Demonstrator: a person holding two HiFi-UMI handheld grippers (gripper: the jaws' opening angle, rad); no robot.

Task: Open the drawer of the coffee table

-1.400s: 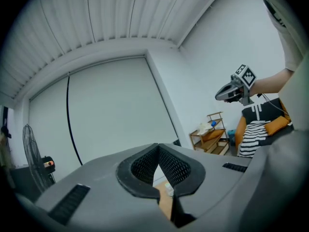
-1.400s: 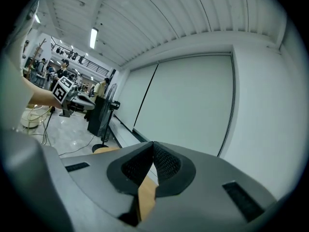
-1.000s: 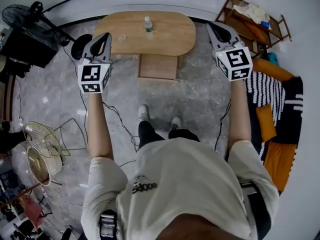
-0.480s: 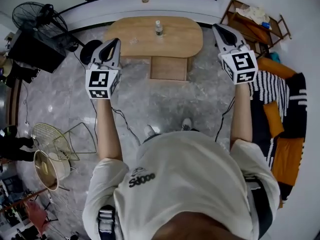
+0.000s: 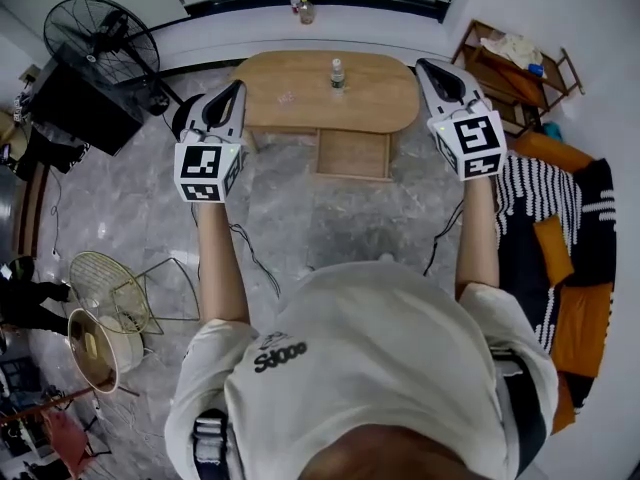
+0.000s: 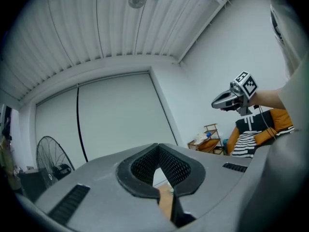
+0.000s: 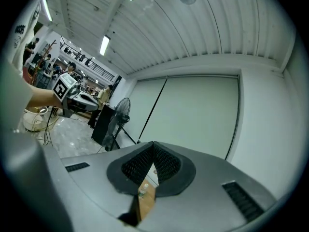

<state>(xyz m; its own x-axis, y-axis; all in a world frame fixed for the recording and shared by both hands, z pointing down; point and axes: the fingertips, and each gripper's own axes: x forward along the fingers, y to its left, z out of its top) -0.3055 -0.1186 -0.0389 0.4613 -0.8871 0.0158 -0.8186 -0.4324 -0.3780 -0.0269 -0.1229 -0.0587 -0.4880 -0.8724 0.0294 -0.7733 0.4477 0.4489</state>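
On marble (image 5: 330, 218): oval wooden coffee table (image 5: 375, 93), drawer (image 5: 352, 153); left gripper (image 5: 237, 87), right gripper (image 5: 424, 66) fingers pressed together.

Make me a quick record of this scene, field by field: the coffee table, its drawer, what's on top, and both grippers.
coffee table: oval wooden top, ahead of the person
drawer: wooden box under the table's near edge; open or shut unclear
on top: bottle, upright, toward the far edge
left gripper: jaws together, empty, held in the air, touching nothing
right gripper: jaws together, empty, held in the air, touching nothing
nearby: standing fan at the left
task state: drawer not yet touched
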